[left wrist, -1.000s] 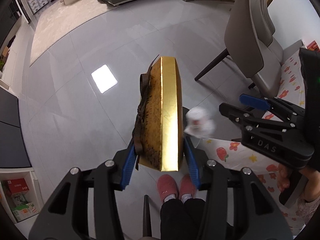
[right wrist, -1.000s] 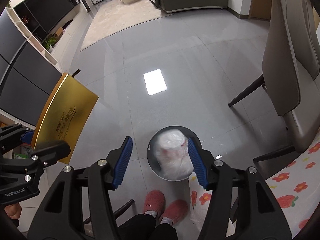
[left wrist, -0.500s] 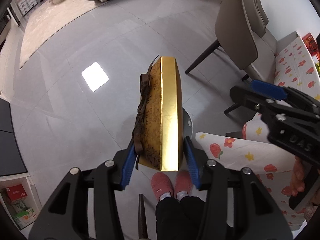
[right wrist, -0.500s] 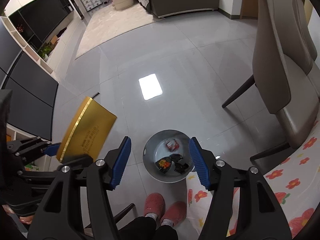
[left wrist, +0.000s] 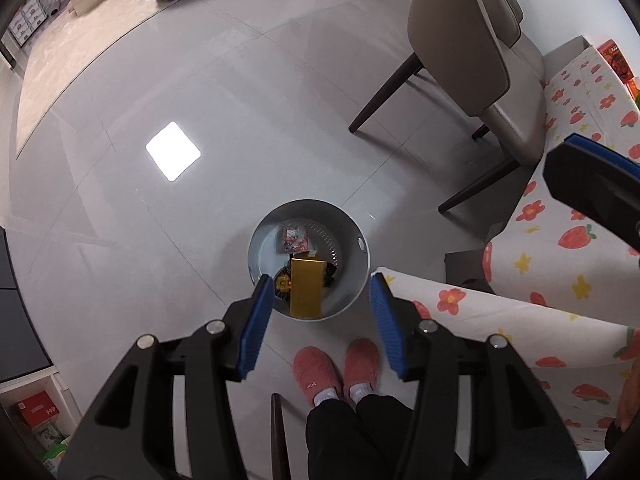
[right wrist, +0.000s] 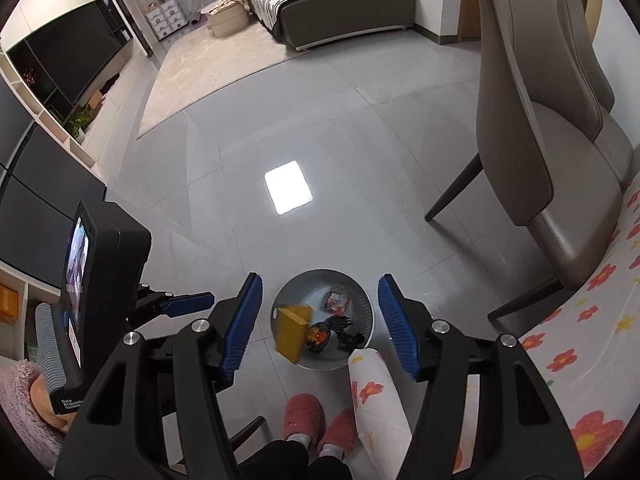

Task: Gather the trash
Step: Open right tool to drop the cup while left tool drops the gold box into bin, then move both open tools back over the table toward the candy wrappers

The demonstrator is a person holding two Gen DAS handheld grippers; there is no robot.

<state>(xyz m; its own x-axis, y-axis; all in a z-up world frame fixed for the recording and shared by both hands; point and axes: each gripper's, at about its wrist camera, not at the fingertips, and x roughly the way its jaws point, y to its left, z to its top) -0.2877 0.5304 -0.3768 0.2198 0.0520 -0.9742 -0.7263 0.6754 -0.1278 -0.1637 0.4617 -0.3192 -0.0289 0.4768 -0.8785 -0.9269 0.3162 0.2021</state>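
A round grey trash bin (left wrist: 352, 240) stands on the floor below both grippers; it also shows in the right wrist view (right wrist: 360, 292). A gold box (left wrist: 306, 286) stands on end inside it, also seen in the right wrist view (right wrist: 294, 330), beside a red wrapper (left wrist: 294, 238) and dark trash (right wrist: 340, 330). My left gripper (left wrist: 318, 312) is open and empty, high above the bin. My right gripper (right wrist: 320, 320) is open and empty, also above the bin. The right gripper's finger (left wrist: 592, 164) shows at the right edge of the left wrist view.
A table with a strawberry-print cloth (left wrist: 560, 264) is at the right, its corner hanging next to the bin. Grey chairs (left wrist: 472, 48) stand beyond it. The person's pink slippers (left wrist: 336, 368) are just in front of the bin. A sofa (right wrist: 344, 4) stands far back.
My left gripper has opened and the gold box has dropped into the bin. One second ago a white wad fell from the right gripper into the bin. The right gripper has risen.
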